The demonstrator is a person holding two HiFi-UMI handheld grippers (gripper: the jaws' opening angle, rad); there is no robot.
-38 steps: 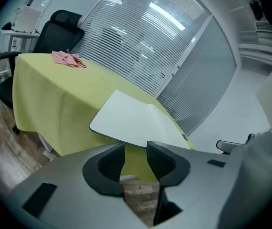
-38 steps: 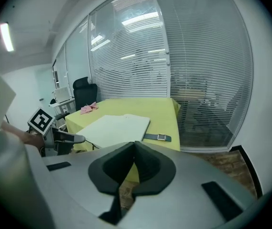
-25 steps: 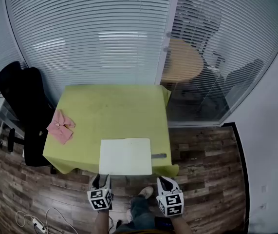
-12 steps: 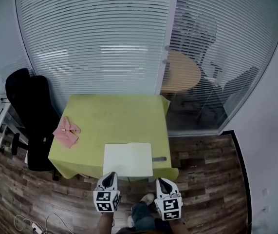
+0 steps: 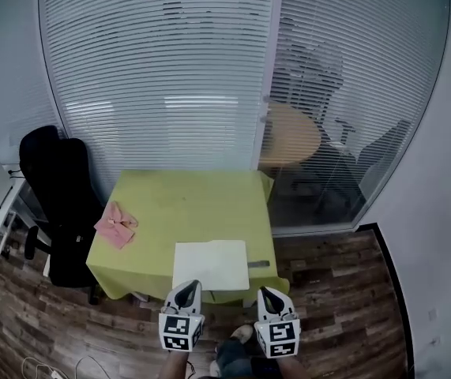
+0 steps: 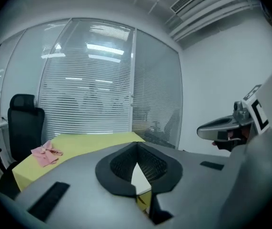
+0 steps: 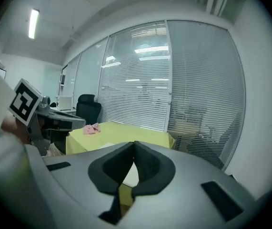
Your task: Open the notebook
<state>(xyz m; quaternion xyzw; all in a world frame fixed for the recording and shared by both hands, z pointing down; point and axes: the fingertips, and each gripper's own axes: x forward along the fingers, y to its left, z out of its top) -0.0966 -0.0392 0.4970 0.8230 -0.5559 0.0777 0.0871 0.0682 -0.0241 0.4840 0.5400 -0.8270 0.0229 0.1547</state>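
Observation:
A closed white notebook lies at the near edge of the yellow-green table. Both grippers hover side by side just in front of that edge, off the table. My left gripper is shut; its jaws have just closed with nothing between them. The right gripper is shut and empty too. In the left gripper view the pads meet at the tips of the left gripper, and a sliver of the notebook shows below them. In the right gripper view the right gripper points over the notebook.
A crumpled pink cloth lies at the table's left edge. A small grey object sits right of the notebook. A black office chair stands left of the table. Glass walls with blinds rise behind it; a round wooden table stands beyond them.
The left gripper's jaws, apart a second ago, have come together. Both grippers have risen, and the head view has tilted up, so the table sits lower and smaller in the picture.

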